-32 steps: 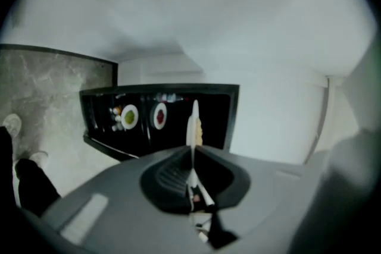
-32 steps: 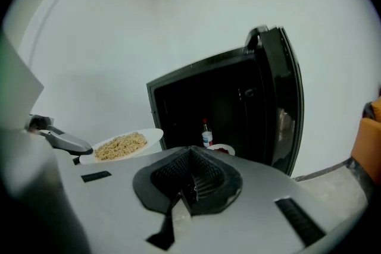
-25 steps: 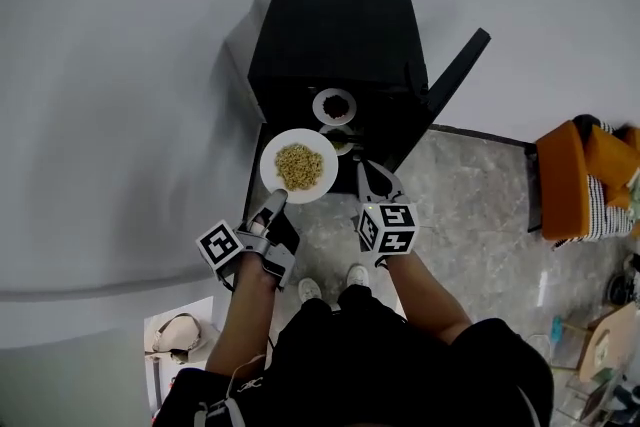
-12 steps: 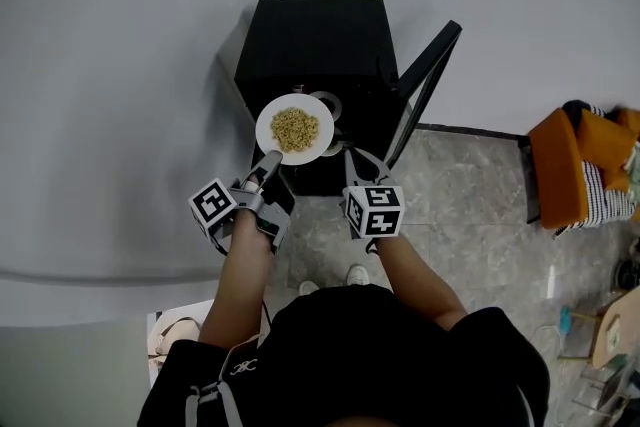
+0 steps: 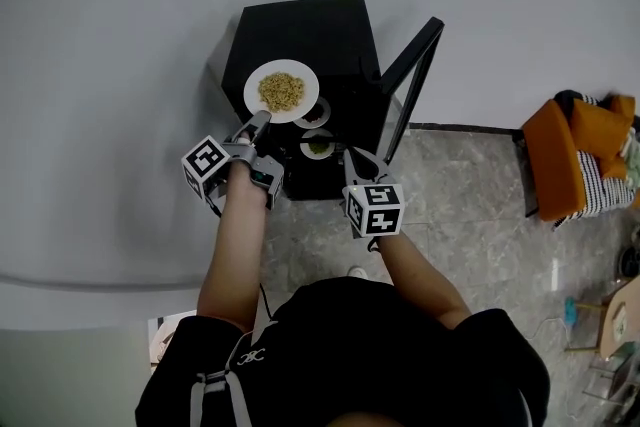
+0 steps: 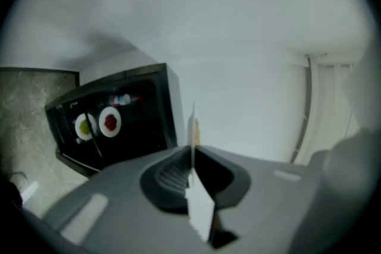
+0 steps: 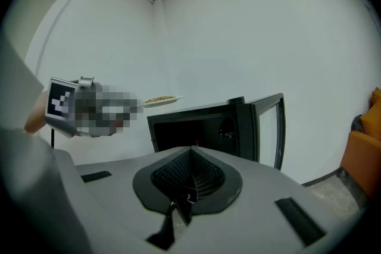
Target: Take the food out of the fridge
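A white plate of yellow food [image 5: 281,91] hangs over the top of the small black fridge [image 5: 330,30], with my left gripper [image 5: 258,123] shut on its near rim. In the left gripper view the plate [image 6: 193,128] shows edge-on between the jaws. Two more plates stand inside the fridge, one with green food [image 5: 318,145] and one with red food [image 6: 109,121]. My right gripper [image 5: 356,159] is shut and empty in front of the fridge opening. In the right gripper view its jaws [image 7: 190,151] point at the open fridge [image 7: 196,125], and the held plate [image 7: 159,100] floats above it.
The fridge door [image 5: 410,70] stands open to the right. The fridge backs onto a white wall [image 5: 120,65], on a grey stone floor [image 5: 470,205]. An orange chair [image 5: 580,160] stands at the far right.
My left gripper has lifted the plate of yellow food up from in front of the fridge opening to above its top. The right gripper has risen slightly.
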### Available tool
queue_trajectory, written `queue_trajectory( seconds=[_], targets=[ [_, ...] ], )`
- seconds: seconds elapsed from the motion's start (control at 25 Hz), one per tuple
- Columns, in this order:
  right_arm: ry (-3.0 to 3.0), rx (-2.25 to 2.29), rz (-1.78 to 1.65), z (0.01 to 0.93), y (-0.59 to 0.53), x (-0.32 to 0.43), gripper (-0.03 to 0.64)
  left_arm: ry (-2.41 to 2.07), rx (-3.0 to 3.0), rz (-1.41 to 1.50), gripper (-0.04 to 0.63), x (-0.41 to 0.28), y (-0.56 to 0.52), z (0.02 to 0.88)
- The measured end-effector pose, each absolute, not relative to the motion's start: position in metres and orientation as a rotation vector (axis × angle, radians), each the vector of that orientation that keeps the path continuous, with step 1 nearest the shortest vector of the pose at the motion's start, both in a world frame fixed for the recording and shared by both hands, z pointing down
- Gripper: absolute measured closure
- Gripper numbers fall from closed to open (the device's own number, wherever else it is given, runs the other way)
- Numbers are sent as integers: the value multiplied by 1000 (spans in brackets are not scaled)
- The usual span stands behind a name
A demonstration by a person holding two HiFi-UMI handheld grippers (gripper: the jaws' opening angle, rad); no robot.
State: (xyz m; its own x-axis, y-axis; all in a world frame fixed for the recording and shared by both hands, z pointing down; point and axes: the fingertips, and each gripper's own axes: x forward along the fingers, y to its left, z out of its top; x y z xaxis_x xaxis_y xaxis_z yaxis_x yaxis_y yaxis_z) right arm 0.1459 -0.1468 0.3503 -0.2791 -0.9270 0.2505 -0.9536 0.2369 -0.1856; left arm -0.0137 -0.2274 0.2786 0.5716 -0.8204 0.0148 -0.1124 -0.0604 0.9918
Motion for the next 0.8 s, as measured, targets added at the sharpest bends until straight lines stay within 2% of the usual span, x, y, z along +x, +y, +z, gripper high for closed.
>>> queue_trajectory(
  seconds=[0.8],
  targets=[
    [-2336,1892,466,358,-139,178,618,-984,1446,-701,580,-27,-322,309]
  ],
)
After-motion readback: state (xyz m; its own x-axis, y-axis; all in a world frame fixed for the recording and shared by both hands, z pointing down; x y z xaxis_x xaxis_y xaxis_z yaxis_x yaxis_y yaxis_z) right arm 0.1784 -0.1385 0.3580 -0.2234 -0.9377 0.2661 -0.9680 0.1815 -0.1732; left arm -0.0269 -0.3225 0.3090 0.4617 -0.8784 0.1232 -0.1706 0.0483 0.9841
